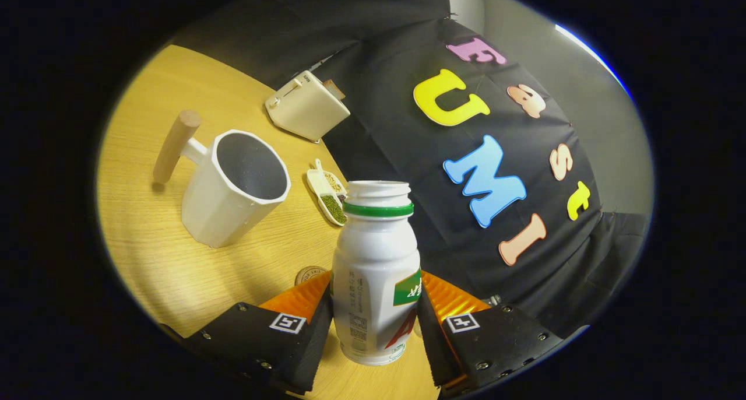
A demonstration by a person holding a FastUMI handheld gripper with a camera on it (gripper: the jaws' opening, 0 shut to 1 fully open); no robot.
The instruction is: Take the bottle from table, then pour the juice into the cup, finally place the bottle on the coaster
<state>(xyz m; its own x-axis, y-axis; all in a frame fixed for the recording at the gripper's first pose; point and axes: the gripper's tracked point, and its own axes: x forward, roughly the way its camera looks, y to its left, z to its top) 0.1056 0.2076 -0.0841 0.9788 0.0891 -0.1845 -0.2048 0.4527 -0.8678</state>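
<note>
A white bottle [376,260] with a green neck ring and an open mouth stands between my fingers. My gripper [376,309] is shut on it, both pads pressing its lower body. Ahead and to the left, beyond the fingers, a white faceted cup [233,190] with a wooden handle stands upright on the wooden table [151,231], and its inside looks empty. A small round brown coaster [309,273] peeks out just past the left finger, partly hidden by it. The table looks slanted against the bottle. I cannot tell whether the bottle's base touches the table.
A small white dish [326,193] holding green beans and other grains lies just beyond the bottle, right of the cup. A cream box-shaped appliance [307,105] sits farther back by the black cloth wall [408,155]. The table's curved edge runs along that cloth.
</note>
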